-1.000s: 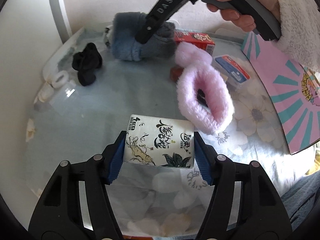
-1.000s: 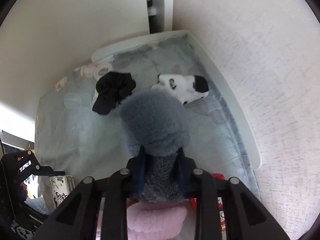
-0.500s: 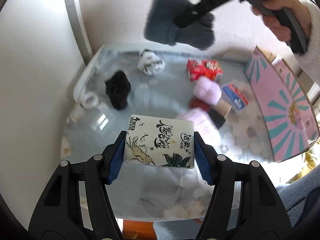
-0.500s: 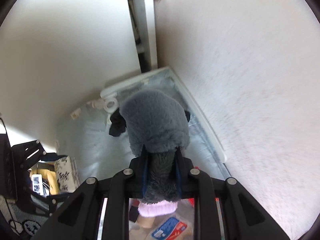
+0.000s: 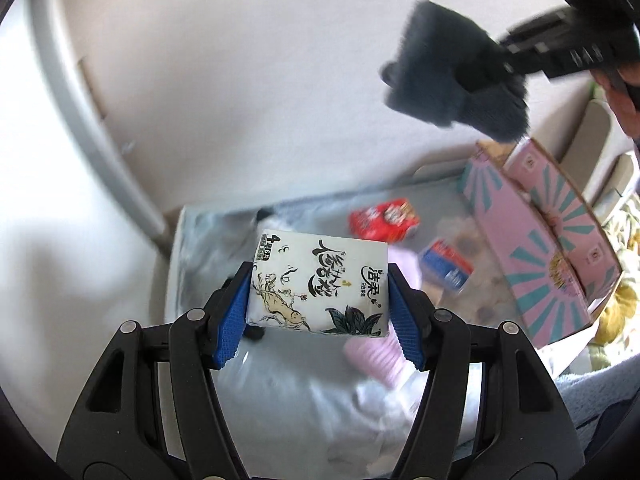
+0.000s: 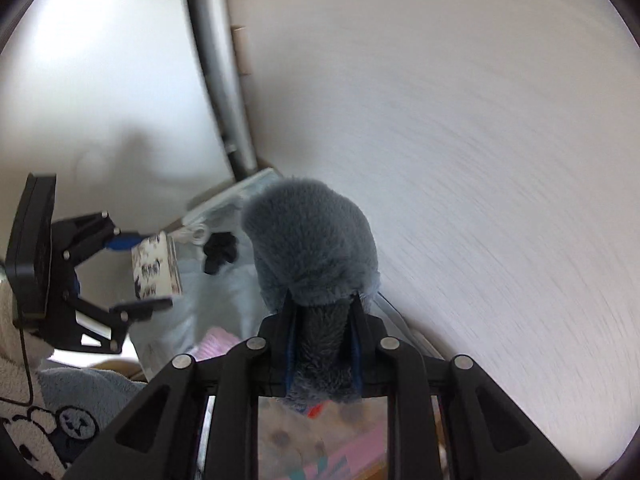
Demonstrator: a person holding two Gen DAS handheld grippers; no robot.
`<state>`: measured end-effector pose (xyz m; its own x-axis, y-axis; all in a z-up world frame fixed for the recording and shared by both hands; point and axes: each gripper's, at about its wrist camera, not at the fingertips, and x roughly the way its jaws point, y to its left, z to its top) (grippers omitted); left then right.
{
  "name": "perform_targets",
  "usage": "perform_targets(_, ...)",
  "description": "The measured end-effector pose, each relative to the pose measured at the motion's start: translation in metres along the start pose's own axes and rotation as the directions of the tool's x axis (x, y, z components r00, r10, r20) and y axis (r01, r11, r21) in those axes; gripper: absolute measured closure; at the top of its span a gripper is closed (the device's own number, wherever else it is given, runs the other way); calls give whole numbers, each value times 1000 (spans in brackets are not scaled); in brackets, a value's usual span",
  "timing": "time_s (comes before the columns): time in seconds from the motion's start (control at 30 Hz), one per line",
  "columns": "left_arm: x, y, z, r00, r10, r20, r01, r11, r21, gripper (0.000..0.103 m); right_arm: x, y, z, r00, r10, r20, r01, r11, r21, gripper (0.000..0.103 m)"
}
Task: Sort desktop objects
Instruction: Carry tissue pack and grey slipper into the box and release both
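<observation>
The left gripper (image 5: 318, 298) clamps a tissue pack (image 5: 318, 286) in the air above the table (image 5: 280, 392); the right gripper (image 6: 322, 340) pinches a grey furry slipper (image 6: 312, 240) higher still. Neither looks placed yet. Beyond the pack, a red box (image 5: 384, 220), blue packet (image 5: 446, 268) and pink slipper (image 5: 376, 354) still lie unsorted beside the pink carton (image 5: 536, 248).

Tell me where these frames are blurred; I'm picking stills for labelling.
Left wrist view: tissue pack in the left tool is sharp; table, red box and grey plush slipper are motion-smeared. Right wrist view: the slipper in the right tool is crisp; the wall streaks.
</observation>
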<state>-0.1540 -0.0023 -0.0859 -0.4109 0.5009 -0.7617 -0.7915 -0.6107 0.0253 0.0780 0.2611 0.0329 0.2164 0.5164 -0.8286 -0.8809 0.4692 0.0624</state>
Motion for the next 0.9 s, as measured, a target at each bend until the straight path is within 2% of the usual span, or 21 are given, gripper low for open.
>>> perform_targets(0.13, 7, -22, 36, 995, -98, 31, 97, 995, 40, 42, -26, -21, -35, 998, -63, -4, 63, 995, 83, 83)
perform_targets(0.27, 16, -62, 72, 985, -162, 51, 154, 979, 133, 42, -54, -45, -82, 992, -122, -18, 123, 972, 198, 83)
perform_targets(0.5, 37, -156, 119, 961, -274, 44, 251, 925, 284, 42, -74, -67, -164, 976, -196, -91, 216, 909, 358, 83)
perform_targets(0.57, 45, -183, 126, 952, -306, 21, 285, 907, 311, 42, -81, -70, -184, 976, -195, -100, 219, 895, 388, 83)
perform_targets(0.6, 50, -196, 129, 935, -354, -8, 333, 872, 358, 42, -82, -71, -195, 976, -191, -104, 217, 891, 399, 83)
perform_targets(0.7, 69, -233, 133, 921, -384, -69, 381, 846, 373, 42, -83, -72, -218, 975, -191, -117, 222, 883, 413, 83)
perform_targets(0.9, 107, -278, 125, 915, -363, -174, 403, 827, 391, 42, -63, -54, -248, 984, -141, -112, 177, 868, 464, 83)
